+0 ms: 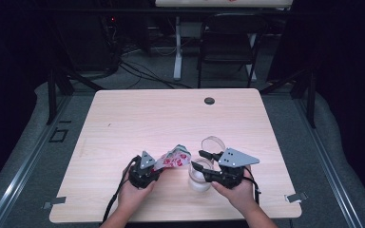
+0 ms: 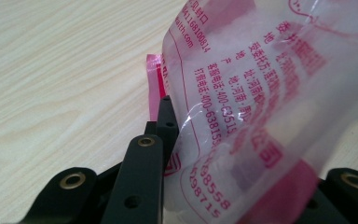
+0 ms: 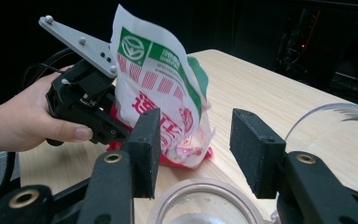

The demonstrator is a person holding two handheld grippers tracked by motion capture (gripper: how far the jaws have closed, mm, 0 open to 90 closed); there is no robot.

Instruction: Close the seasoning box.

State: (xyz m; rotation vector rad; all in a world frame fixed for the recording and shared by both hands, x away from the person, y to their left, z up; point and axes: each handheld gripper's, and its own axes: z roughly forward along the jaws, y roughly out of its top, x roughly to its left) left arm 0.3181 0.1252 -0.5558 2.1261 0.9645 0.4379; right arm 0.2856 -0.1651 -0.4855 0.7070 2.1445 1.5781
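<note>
We hold the bag (image 1: 173,158) in the left gripper (image 1: 153,172), near the table's (image 1: 123,123) front edge; its fingers (image 2: 167,122) are clamped on the bag's red sealed hem. We judge the bag light, soft and slippery: printed glossy plastic film, crinkled, partly translucent, collapsing under pressure, so the flat seam is the safest hold. The right gripper (image 1: 202,161) hovers just over the jar (image 1: 200,179) beside the bag, its fingers (image 3: 145,140) spread wide with nothing between them. The jar is rigid clear plastic, round and open-mouthed; we judge it light and easily tipped. A clear round lid (image 1: 213,144) lies just behind it.
</note>
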